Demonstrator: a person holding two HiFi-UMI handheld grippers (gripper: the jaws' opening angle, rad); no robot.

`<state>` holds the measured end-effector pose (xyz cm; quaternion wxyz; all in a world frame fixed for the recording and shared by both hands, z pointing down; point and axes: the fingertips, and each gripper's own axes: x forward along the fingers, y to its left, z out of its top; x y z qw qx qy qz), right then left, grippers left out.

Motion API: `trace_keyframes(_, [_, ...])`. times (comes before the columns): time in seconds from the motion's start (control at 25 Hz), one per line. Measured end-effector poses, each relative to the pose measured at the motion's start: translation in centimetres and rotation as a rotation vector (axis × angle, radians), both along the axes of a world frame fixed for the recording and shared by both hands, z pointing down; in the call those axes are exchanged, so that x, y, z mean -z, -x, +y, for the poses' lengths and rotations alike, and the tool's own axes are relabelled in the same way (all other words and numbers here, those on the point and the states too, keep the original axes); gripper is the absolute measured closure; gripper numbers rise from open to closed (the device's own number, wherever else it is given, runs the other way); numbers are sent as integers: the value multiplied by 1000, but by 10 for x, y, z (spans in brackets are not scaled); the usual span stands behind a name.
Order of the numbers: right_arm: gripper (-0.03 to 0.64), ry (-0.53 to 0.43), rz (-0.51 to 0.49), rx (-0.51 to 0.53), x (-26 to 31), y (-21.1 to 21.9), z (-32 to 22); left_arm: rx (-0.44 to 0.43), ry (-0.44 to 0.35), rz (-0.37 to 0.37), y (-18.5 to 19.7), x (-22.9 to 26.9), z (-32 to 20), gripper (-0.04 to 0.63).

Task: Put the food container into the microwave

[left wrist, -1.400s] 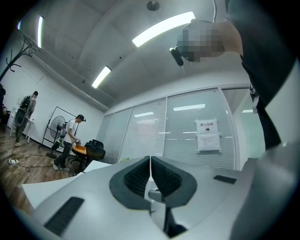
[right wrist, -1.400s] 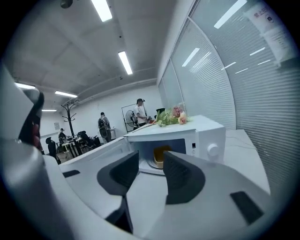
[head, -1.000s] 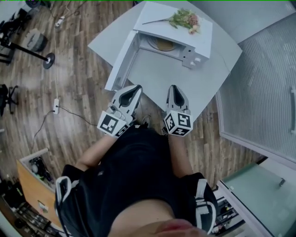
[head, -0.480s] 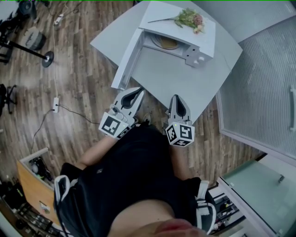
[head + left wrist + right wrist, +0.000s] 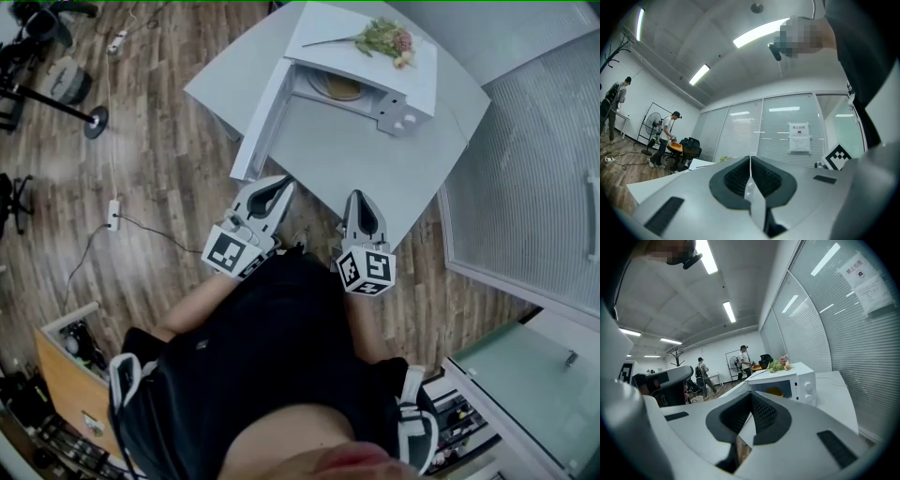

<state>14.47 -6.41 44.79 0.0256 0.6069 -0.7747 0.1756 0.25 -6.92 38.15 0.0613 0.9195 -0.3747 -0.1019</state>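
A white microwave stands on the white table with its door swung open to the left. Inside it lies a yellowish food container, also visible as the yellow container in the right gripper view. My left gripper and right gripper hover near the table's near edge, close to the person's body and well short of the microwave. Both are shut and hold nothing.
A sprig of flowers lies on top of the microwave. A glass partition with blinds runs along the right. Cables and a power strip lie on the wooden floor at left, with a wooden cabinet at lower left. People stand far off.
The right gripper has drawn back slightly toward the person's body. The left gripper and the microwave have barely shifted.
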Motion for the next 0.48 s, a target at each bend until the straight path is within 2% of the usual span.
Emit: trace_keyframes(0.48, [594, 4, 0, -18, 0, -3, 1, -4, 13, 15, 0, 0, 3, 569])
